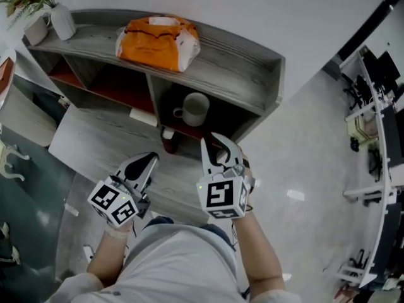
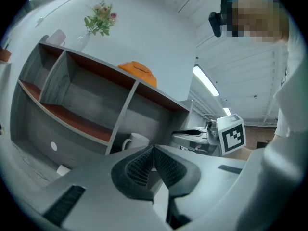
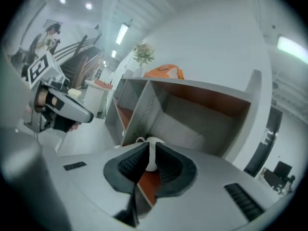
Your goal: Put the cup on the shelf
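Observation:
A white cup (image 1: 194,108) stands upright in the right-hand compartment of the grey wooden shelf (image 1: 233,68). My right gripper (image 1: 213,139) hangs just in front of that compartment, shut, with nothing between its pads. In the right gripper view the cup (image 3: 155,140) shows beyond the shut right gripper (image 3: 151,145), apart from it, on the shelf's red-brown board. My left gripper (image 1: 151,158) is lower left of the cup, also shut and empty. The left gripper view has the cup (image 2: 134,141) past the left gripper's tips (image 2: 154,148) and the right gripper (image 2: 192,136) to the right.
An orange bag (image 1: 158,43) lies on the shelf's top, with a vase of flowers (image 1: 62,19) and a white mug (image 1: 38,27) at its left end. A small dark red item (image 1: 169,142) sits on the floor at the shelf's foot. Desks (image 1: 372,125) stand far right.

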Demonstrator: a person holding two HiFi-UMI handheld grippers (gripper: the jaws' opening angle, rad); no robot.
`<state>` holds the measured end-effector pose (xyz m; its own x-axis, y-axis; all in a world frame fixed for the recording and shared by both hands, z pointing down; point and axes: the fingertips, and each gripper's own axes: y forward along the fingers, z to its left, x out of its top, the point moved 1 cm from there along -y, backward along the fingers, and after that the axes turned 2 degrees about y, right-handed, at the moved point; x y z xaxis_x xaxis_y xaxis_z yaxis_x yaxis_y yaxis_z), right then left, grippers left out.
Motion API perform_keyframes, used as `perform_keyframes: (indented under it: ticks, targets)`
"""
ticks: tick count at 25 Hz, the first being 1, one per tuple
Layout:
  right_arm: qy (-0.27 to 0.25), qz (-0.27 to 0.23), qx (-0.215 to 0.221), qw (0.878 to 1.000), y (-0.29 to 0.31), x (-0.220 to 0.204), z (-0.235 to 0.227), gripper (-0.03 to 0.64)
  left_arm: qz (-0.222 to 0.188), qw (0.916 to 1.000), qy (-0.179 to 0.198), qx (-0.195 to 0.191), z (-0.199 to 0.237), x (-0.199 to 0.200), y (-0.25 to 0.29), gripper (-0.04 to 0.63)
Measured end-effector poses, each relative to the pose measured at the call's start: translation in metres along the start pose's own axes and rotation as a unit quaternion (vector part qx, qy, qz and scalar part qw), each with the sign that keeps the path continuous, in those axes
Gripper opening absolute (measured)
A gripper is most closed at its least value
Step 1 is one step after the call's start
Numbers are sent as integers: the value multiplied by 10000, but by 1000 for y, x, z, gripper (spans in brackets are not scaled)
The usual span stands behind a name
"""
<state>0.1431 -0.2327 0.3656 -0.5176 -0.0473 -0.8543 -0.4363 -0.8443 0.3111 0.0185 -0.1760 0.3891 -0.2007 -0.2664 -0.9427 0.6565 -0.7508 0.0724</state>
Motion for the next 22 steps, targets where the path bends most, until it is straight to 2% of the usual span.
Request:
perform_keyframes:
  ticks: [4,6,9,12,16,22]
  targets:
    - [373,-204,-206,9989,-28,-9,-9,48,105,9995,171,-258,-16,0,17,17]
    - [735,-318,-265,9964,-39,-16,-12,48,157,9990,259,-336,-22,-1,24,17]
    - [1406,-422,-236,9889,-51,-28,-17,46,231,9981,344,-449,-30,-3,32,17]
    - [1811,-644,-280,9810,-61,-38,-22,46,284,9973,395,-552,-36,-5,39,17]
    - [2118,-892,-321,9727,-69,-42,-24,46,367,9964,483,-589,-40,-8,44,17]
    - [2330,-1033,-266,9666,-69,-47,-19,48,453,9954,534,-650,-43,-12,50,17]
